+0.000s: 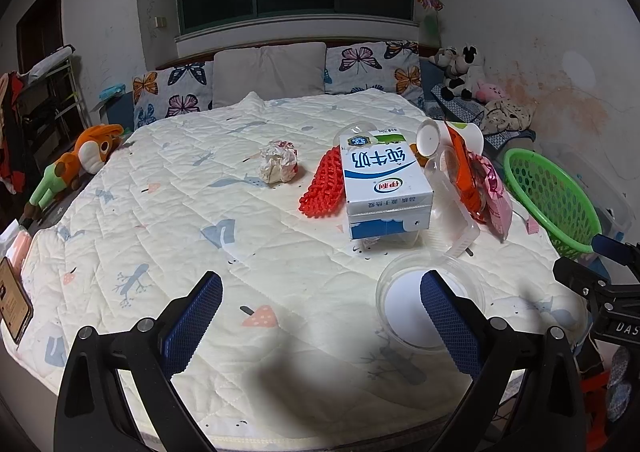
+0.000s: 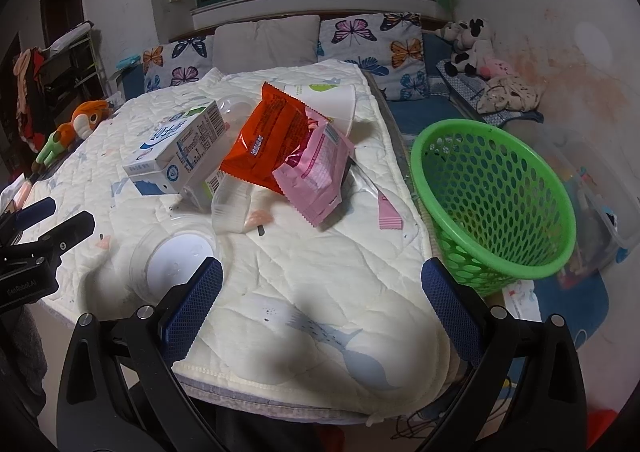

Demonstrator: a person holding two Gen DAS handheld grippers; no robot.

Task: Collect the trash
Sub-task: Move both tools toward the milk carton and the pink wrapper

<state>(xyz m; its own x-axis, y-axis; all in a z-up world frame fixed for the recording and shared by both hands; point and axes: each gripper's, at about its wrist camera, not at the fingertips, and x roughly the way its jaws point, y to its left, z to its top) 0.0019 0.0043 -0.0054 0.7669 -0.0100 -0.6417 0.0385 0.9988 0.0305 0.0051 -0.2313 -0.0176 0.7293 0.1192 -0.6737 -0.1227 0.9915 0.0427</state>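
Trash lies on the quilted bed point(image 1: 168, 211): a blue-white milk carton point(image 1: 382, 179) point(image 2: 180, 147), a red foam net point(image 1: 324, 183), a crumpled paper ball point(image 1: 278, 161), an orange snack bag point(image 2: 264, 143) point(image 1: 464, 175), a pink wrapper point(image 2: 320, 175) point(image 1: 498, 195), a paper cup point(image 2: 336, 99), and clear plastic lids point(image 1: 430, 304) point(image 2: 176, 256). A green mesh basket point(image 2: 496, 195) point(image 1: 556, 195) stands off the bed's right side. My left gripper point(image 1: 322, 292) is open near the bed's front, its right finger over the lid. My right gripper point(image 2: 322, 288) is open above the bed corner, left of the basket.
Butterfly pillows point(image 1: 372, 67) and a grey cushion point(image 1: 268, 71) line the headboard. An orange plush toy point(image 1: 84, 159) lies at the bed's left edge, a phone point(image 1: 14, 300) at the near left. Stuffed animals point(image 2: 476, 47) sit far right. A clear storage bin point(image 2: 600, 203) stands behind the basket.
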